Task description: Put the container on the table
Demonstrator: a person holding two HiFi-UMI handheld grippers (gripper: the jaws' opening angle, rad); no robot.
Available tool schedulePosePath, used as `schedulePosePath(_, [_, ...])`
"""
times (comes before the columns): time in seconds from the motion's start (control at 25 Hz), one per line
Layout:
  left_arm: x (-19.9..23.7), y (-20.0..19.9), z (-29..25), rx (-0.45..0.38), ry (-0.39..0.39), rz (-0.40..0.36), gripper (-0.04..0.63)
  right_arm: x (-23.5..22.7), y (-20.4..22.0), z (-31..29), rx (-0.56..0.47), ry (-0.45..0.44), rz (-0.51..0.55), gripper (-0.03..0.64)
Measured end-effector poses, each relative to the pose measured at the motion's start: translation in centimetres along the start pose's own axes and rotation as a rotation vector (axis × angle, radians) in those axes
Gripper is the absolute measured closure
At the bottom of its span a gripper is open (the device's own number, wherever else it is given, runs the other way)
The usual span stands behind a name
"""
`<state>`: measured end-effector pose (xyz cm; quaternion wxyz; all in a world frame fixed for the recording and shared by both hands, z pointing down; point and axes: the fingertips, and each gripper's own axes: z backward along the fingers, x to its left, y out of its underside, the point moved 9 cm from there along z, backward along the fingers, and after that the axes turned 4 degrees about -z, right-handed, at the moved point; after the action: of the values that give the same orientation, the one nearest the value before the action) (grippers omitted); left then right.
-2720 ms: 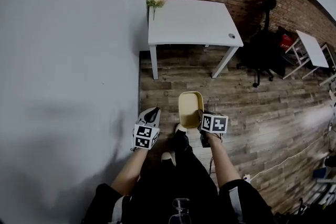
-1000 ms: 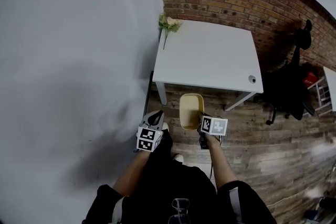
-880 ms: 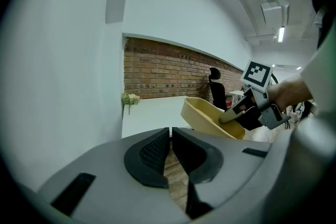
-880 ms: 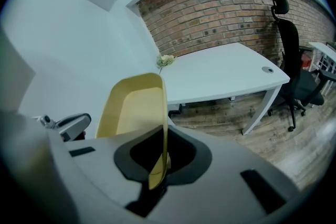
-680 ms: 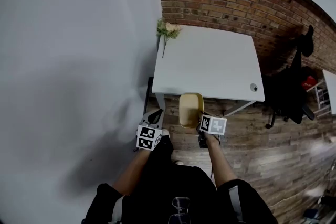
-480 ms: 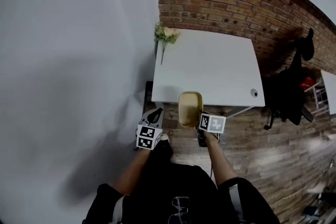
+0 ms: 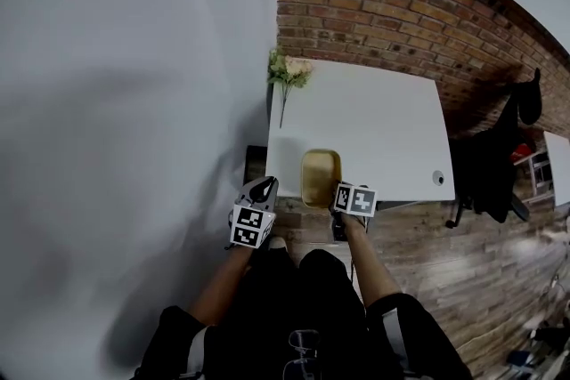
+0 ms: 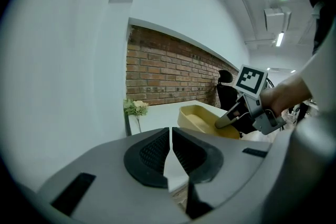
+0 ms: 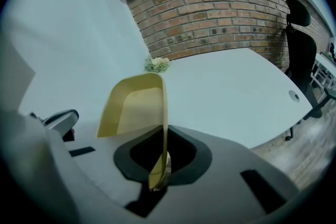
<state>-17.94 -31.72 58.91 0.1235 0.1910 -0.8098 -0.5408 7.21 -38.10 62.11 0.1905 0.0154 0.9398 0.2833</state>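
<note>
Firmly, my right gripper (image 7: 339, 194) has its fingers clamped on the rim of the yellow container (image 7: 320, 178), which reaches toward 12 o'clock over the near edge of the worktop (image 7: 383, 120). My left gripper (image 7: 262, 189), at 9 o'clock, is clenched empty.

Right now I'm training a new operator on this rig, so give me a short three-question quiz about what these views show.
1. Fill in: the right tool grips the yellow container by its ____.
2. True or false: the left tool is shut and empty.
3. Where are the flowers on the white table? A near edge; B far left corner; C right edge.
Key: 1 rim; 2 true; 3 B.
</note>
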Motion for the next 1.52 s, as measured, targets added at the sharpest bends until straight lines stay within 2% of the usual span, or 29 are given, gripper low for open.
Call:
schedulePosePath(1.0, [7.9, -1.0, -11.1, 0.063, -0.058, 0.046, 0.568, 0.4, -11.4, -15.4, 0.081, 0.022, -0.046, 0.589])
schedulePosePath(1.52, [9.4, 0.5, -11.6, 0.14, -0.1, 0.102, 0.568, 0.9, -13.0, -21.3, 0.153, 0.044, -0.091, 0.589])
